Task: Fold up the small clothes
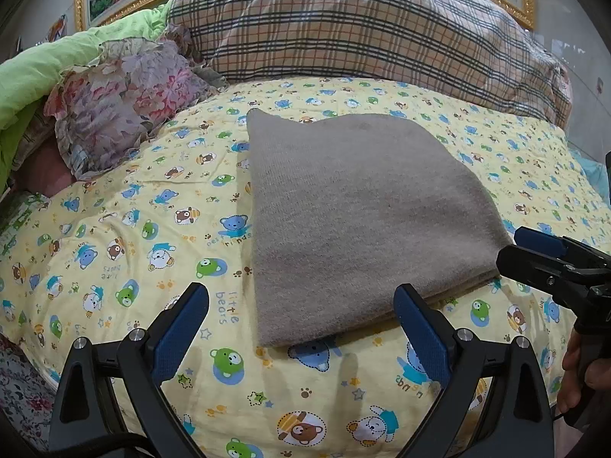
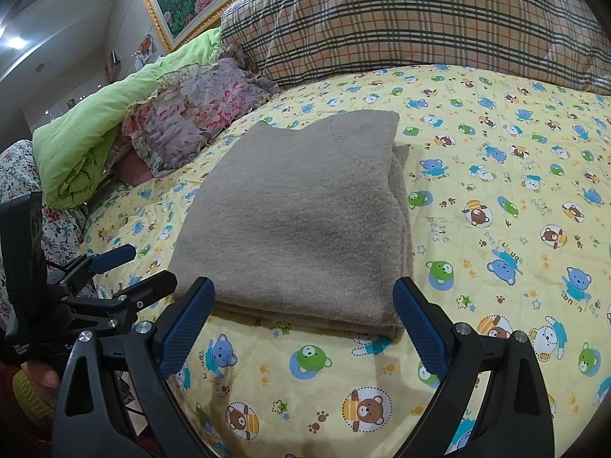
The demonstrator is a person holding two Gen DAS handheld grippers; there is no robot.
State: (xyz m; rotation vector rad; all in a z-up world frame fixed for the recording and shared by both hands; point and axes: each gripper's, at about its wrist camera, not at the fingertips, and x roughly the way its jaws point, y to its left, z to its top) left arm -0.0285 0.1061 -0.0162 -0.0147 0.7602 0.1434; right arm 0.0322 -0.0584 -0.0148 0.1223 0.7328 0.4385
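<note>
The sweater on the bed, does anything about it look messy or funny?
Mostly neat. The folded grey-brown sweater lies flat on the bear-print sheet, but its right side isn't lined up: lower layers stick out past the top layer there. Both grippers hover open, touching nothing.

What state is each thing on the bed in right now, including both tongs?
Beige sweater: folded into a flat stack, lying on the bear-print sheet.
Left tongs: open, holding nothing.
Right tongs: open, holding nothing.
Plaid pillow: lying at the head of the bed.
Green quilt: bunched up.
</note>
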